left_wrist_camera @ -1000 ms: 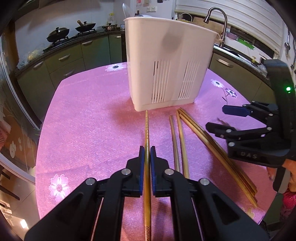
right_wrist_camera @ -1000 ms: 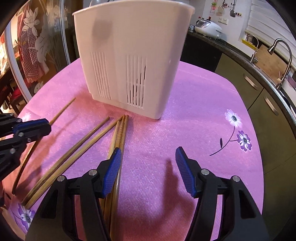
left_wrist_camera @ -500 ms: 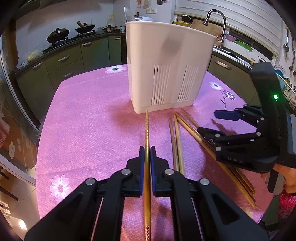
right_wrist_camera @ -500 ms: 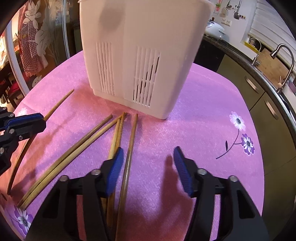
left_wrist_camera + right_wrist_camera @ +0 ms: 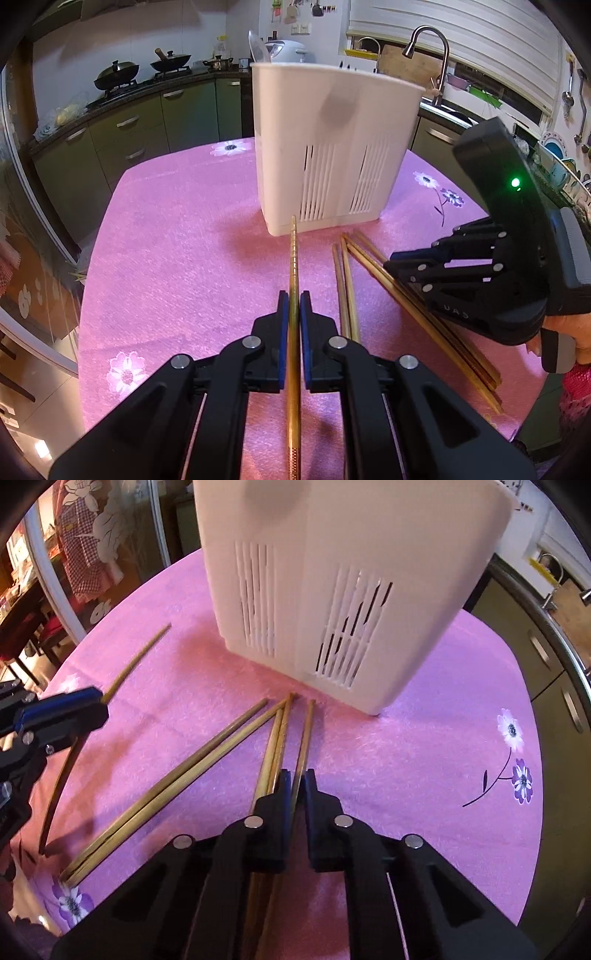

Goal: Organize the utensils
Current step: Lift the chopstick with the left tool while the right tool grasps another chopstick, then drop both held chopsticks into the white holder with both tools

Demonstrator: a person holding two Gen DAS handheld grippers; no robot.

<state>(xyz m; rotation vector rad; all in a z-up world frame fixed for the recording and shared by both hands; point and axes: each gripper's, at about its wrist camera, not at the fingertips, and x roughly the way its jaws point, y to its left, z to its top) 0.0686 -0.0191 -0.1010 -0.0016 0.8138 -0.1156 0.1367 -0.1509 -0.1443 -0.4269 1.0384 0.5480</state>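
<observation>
The right hand-held gripper (image 5: pixel 294 786) has now clamped 1 chopstick (image 5: pixel 306 734).

I see a table (image 5: pixel 177 258) under a pink cloth printed with flowers. A white slotted utensil holder (image 5: pixel 328 155) stands toward its far edge. Loose chopsticks (image 5: pixel 207 768) lie fanned on the cloth toward the near edge, tips pointing at the holder's base; one (image 5: pixel 136 662) sits apart near the left edge.
</observation>
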